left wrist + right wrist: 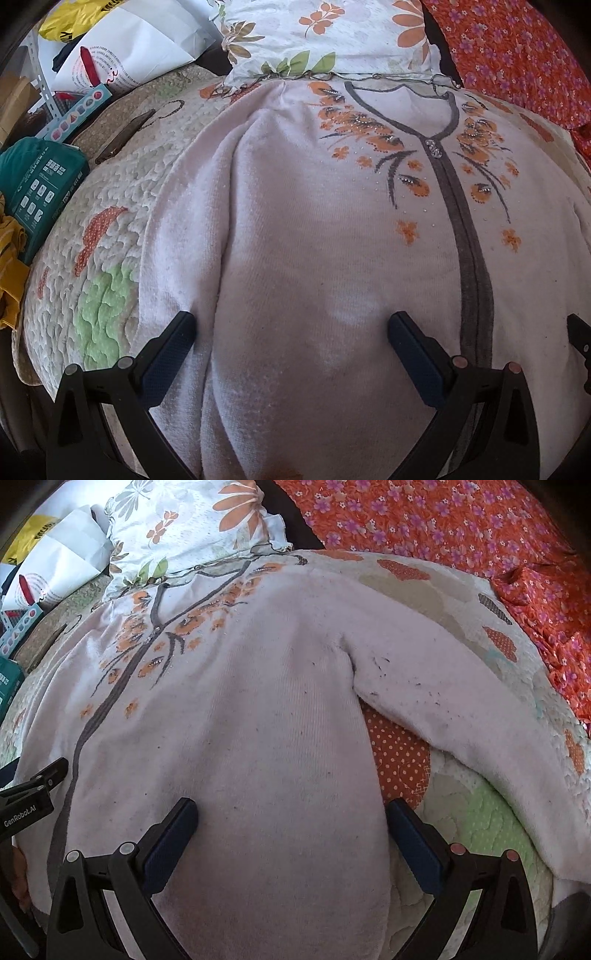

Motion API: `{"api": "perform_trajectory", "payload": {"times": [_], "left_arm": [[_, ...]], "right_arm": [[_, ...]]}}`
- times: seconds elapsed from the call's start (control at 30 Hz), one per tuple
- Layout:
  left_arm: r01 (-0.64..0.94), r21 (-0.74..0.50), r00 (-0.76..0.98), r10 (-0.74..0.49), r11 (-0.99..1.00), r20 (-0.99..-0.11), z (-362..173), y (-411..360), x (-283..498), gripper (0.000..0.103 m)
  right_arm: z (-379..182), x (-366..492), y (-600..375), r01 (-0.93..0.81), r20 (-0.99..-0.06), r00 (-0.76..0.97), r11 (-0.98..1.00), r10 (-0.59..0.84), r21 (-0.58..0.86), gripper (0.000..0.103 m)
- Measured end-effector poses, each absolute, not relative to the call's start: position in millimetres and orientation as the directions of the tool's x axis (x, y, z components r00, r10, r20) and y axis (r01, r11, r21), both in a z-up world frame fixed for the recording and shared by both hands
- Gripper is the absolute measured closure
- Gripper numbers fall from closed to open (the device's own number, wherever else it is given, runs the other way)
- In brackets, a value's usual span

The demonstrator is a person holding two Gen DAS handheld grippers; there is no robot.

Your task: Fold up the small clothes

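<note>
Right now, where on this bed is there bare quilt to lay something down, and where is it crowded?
Bare quilt shows between the cardigan body and its outstretched sleeve, and beyond that sleeve toward the orange floral fabric. Another strip lies between the cardigan's other edge and the teal box. It's crowded near the pillow and white bags.

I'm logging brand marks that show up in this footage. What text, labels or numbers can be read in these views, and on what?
"GenRobot.AI": white lettering on the left hand-held gripper, at the right wrist view's left edge.
Teal box: white icons and small print, too small to read.
White bag: rings of fine print around a red figure, blurred.
Yellow bag: dark letters, cut off, unreadable.
Pale cardigan: no text.
</note>
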State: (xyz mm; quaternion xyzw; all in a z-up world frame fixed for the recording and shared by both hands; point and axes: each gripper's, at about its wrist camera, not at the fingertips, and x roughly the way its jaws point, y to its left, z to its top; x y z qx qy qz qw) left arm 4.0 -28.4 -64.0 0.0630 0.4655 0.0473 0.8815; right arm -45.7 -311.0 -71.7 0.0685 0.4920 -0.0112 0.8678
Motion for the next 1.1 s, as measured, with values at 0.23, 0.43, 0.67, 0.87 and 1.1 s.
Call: {"api": "perform_trajectory", "payload": {"times": [0.23,0.43,0.67,0.87,1.1], "left_arm": [[-0.046,0.135,0.549,0.138,0.990,-0.824,-65.0,-26.1,4.7,0.000],[-0.044,0.129,0.546,0.132,0.991,-0.827,-65.0,-26.4,5.0,0.000],[-0.034,0.128,0.556,0.125,0.991,-0.822,-64.7,-25.1,4.6,0.000],[-0.022,0.122,0.549,0.114,0.992,-0.828,-64.1,-23.4,5.1,0.000],[-0.014,0.121,0.555,0.108,0.993,-0.825,-64.4,-23.7,4.1,0.000]], "right_arm": [[-72.8,-47.5,-310.4,0.090,-0.849,0.527,0.991,0.040,0.102,0.000],[-73.3,-47.8,-310.1,0.090,-0.847,0.530,0.991,0.039,0.101,0.000],[-72.5,-49.1,-307.8,0.112,-0.845,0.535,0.989,0.019,0.093,0.000],[-73.2,-49.1,-306.5,0.134,-0.850,0.527,0.988,0.000,0.083,0.000],[-74.7,-50.1,-307.3,0.127,-0.848,0.531,0.988,0.006,0.086,0.000]]}}
